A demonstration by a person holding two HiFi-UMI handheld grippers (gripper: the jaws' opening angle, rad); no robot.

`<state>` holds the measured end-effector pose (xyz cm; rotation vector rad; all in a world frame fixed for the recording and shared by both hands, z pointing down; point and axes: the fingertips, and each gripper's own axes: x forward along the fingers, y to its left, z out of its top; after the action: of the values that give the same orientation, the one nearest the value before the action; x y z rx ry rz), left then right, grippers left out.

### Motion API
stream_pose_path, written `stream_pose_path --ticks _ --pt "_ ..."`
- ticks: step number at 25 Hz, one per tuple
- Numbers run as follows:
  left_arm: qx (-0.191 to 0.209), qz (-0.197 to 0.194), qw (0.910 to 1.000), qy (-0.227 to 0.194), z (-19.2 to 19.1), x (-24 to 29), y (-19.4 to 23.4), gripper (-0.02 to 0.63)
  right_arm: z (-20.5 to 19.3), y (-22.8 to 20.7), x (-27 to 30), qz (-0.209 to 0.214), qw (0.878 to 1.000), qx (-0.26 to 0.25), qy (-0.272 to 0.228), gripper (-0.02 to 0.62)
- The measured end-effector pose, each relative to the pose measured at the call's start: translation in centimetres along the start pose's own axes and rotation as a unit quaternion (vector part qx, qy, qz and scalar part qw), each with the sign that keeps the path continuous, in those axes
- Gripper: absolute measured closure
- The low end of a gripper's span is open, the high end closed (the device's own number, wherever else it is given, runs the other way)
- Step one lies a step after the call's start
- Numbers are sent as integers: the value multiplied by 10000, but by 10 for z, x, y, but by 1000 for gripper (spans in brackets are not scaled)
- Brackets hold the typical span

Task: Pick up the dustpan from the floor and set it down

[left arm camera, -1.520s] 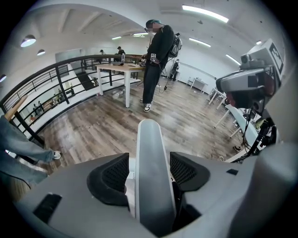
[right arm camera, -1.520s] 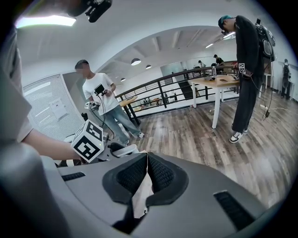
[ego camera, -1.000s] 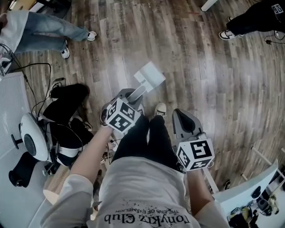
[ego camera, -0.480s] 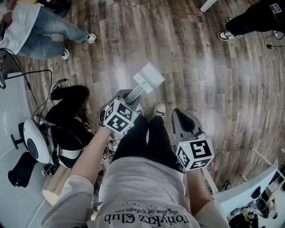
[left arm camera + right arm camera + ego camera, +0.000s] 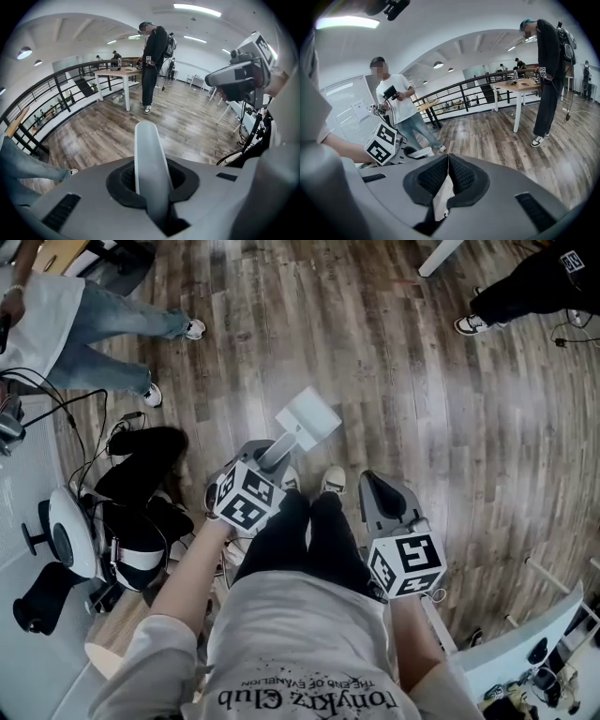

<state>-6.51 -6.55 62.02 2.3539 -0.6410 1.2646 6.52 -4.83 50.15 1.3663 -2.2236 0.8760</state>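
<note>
The left tongs are gripping the dustpan by its handle, holding it over the floor. The right tongs are sitting pressed together, holding nothing.

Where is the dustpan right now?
In the head view the dustpan shows near the centre, over the wooden floor. Its handle is clamped in the left hand-held gripper, just ahead of the person's shoes.

wood-plank floor, black railing, ceiling strip lights.
</note>
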Motion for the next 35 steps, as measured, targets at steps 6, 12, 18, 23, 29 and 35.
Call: stream_pose_path --ticks 6,12,18,23,29,35 --pt "37 56 10000 -43 4 -19 -3 538 7 5 -5 66 9999 -94 -38 569" --pt "32 145 9998 -101 14 -45 -9 538 14 12 -17 111 9995 -230 -159 569" --pt "106 200 9996 -170 30 -70 -19 538 23 14 -29 137 9991 -327 -245 569" --pt "170 213 9994 -199 43 -97 -31 537 26 23 -40 174 9986 -403 -306 569" --pt "100 194 9995 -246 52 -129 -41 537 31 34 -53 198 9979 -502 -370 569" --pt "17 211 9992 -338 61 -160 -40 535 42 41 -58 179 9973 -531 -476 569"
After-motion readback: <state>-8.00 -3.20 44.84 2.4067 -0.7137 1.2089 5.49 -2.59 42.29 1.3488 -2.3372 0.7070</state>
